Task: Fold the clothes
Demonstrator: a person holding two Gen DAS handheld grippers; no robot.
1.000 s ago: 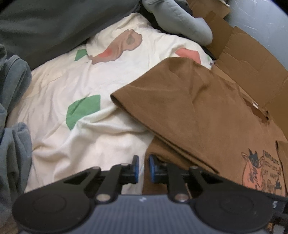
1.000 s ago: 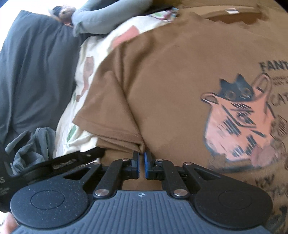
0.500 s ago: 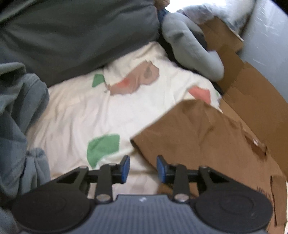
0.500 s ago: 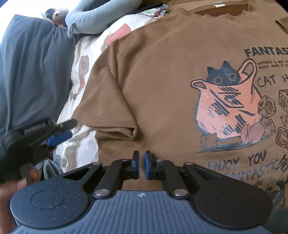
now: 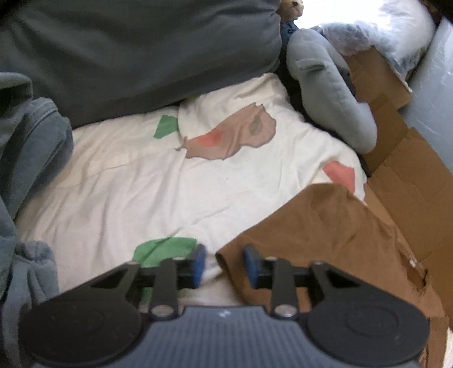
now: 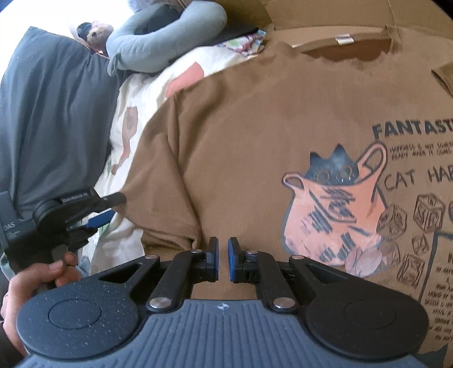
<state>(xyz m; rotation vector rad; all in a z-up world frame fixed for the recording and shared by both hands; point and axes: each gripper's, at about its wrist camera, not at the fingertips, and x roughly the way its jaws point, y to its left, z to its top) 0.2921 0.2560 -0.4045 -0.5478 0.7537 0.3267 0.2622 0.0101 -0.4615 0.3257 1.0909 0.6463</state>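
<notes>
Only my right wrist view shows the brown T-shirt (image 6: 254,141) front: cat-in-pot print (image 6: 334,215), collar at the top, shirt flat on the white duvet (image 6: 124,147) and cardboard (image 6: 325,17). It also catches my left hand (image 6: 42,277) gripping the left gripper (image 6: 109,208), just beside the shirt's sleeve (image 6: 164,198).

Left wrist view shows more duvet (image 5: 141,184), dark bedding (image 5: 141,56) and a grey cushion (image 5: 325,93).

My left gripper (image 5: 223,264) tilts down. Jaws have just been closing but stand spread, the sleeve corner (image 5: 235,263) between them, unpinched.

My right gripper (image 6: 223,259) tilts down over the shirt body, jaws pressed almost together, holding nothing.
</notes>
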